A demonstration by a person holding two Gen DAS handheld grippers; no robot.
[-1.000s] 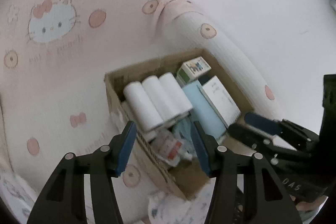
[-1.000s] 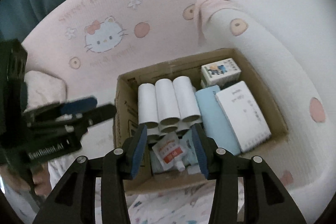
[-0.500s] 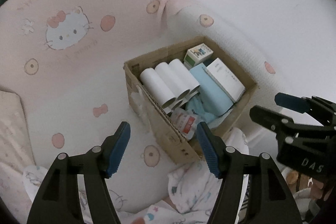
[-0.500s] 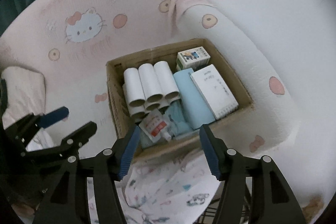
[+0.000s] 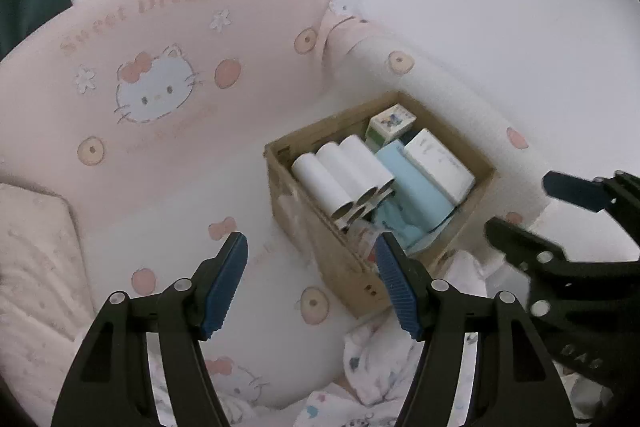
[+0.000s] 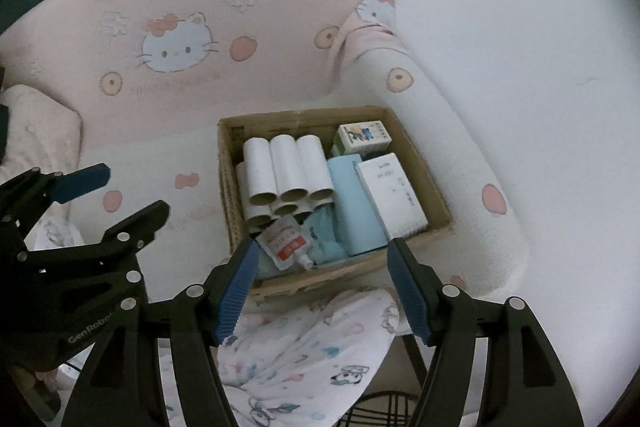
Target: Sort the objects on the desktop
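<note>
Hovering apart and empty: left tool point(image 5: 312, 279), right tool point(image 6: 322, 287), both short of the cardboard box point(image 6: 436, 195). Box contents ahead of the right tool: white tubes point(image 6: 286, 173), blue pack point(image 6: 356, 203), white booklet point(image 6: 390, 191), small carton point(image 6: 362, 138), pouch point(image 6: 284, 241). Advice: approach the pouch from above, clearing the box's near wall. Lower tubes and items beneath are hidden; labels unreadable.

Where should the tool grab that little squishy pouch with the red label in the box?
Probably by the flat body of the pouch, coming straight down from above with the right tool. It lies loose on top at the near end of the cardboard box, spout toward the near wall, with the paper tubes crowding it behind.
</note>
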